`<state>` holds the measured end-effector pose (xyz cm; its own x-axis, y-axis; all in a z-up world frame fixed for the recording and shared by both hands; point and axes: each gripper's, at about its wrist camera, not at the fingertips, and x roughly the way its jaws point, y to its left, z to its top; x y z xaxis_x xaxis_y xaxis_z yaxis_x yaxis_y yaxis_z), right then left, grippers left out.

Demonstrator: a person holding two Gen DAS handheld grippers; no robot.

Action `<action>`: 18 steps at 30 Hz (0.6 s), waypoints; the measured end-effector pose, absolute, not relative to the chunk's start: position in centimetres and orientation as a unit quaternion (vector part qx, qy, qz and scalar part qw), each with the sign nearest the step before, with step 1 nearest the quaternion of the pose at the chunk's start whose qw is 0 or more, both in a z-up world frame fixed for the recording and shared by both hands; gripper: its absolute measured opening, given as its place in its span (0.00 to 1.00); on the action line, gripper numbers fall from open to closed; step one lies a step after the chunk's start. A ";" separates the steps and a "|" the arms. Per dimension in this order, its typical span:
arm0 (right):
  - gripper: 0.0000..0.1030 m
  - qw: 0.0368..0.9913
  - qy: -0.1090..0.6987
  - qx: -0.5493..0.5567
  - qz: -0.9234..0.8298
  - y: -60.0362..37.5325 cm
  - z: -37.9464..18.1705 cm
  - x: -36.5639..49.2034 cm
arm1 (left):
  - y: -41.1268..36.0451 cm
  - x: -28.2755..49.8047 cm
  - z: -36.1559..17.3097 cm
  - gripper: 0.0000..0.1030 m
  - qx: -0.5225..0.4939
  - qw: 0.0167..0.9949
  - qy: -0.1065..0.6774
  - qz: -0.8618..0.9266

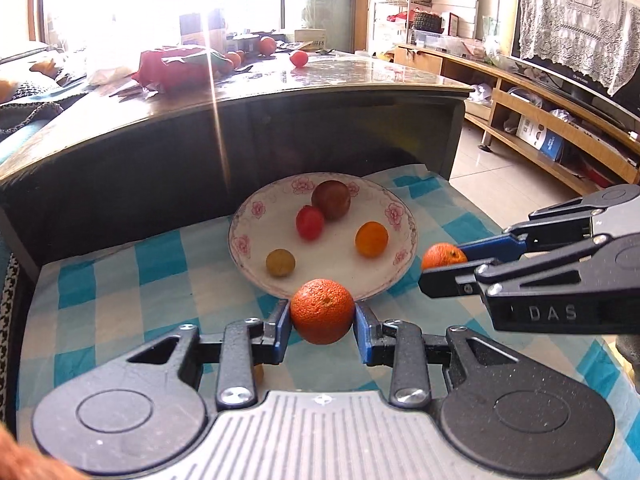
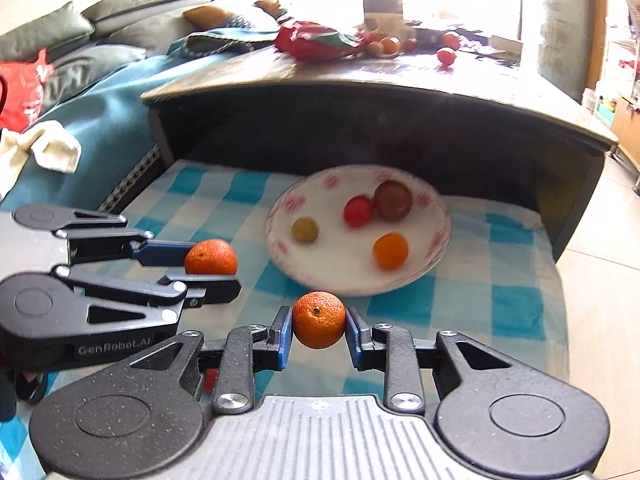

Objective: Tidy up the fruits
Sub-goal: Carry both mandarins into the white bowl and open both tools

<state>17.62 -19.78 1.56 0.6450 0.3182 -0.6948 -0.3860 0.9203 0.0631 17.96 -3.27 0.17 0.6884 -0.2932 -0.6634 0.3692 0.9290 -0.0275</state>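
A white plate with pink flowers sits on a blue checked cloth. It holds a dark red-brown fruit, a red tomato, a small orange and a yellow-green fruit. My left gripper is shut on a large orange just before the plate's near rim. My right gripper is shut on another orange beside the plate's right rim.
A dark coffee table rises behind the plate, with a red bag and loose fruit on top. A sofa with blue cover lies left. A TV shelf and tiled floor are right.
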 end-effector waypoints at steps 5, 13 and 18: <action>0.21 0.911 0.369 -0.036 0.180 -20.1 1.4 19.4 | -4.3 19.7 -0.3 0.41 0.056 0.917 0.351 -0.181; 0.22 0.911 0.374 -0.034 0.171 -20.1 0.4 21.2 | -4.4 22.2 -1.8 0.41 0.044 0.915 0.362 -0.175; 0.22 0.910 0.380 -0.034 0.164 -20.2 -0.3 22.1 | -4.4 23.3 -2.5 0.41 0.039 0.913 0.366 -0.174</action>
